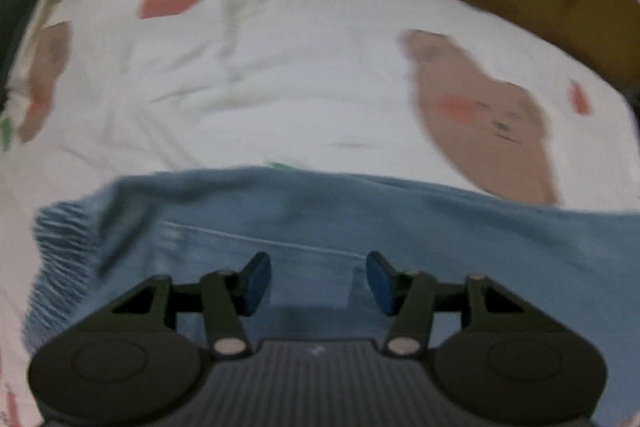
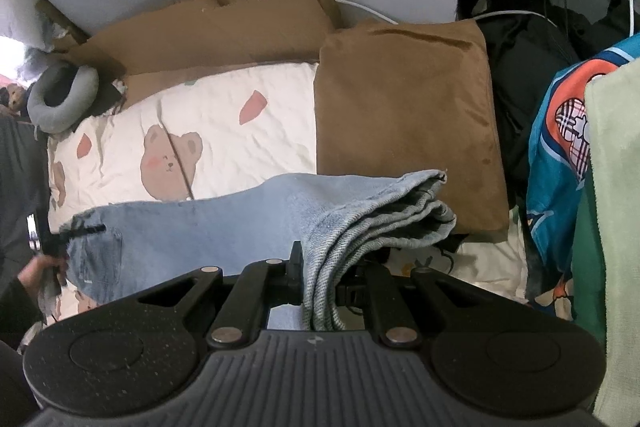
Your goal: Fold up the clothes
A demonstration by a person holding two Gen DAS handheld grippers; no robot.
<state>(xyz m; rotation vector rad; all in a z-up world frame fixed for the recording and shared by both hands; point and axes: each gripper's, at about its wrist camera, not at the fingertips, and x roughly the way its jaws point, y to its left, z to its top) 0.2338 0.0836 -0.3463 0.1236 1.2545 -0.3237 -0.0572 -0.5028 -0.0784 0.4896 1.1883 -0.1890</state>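
Light blue jeans (image 1: 360, 219) lie across a white bed sheet printed with bears (image 1: 280, 67). In the left wrist view my left gripper (image 1: 319, 283) hovers just above the denim near the elastic waistband (image 1: 64, 247). Its blue pads (image 1: 256, 283) stand apart and nothing sits between them. In the right wrist view the jeans (image 2: 240, 223) stretch from the waist at the left to the leg ends (image 2: 416, 207) stacked at the right. My right gripper (image 2: 324, 267) is shut on that folded bundle of denim, which rises between its fingers.
A brown cushion (image 2: 404, 115) lies right of the sheet (image 2: 240, 131), with cardboard (image 2: 208, 27) behind it. A grey neck pillow (image 2: 60, 99) sits at the far left. Colourful clothes (image 2: 560, 167) and a green towel (image 2: 616, 187) hang at the right. A person's hand (image 2: 40, 275) is at the left edge.
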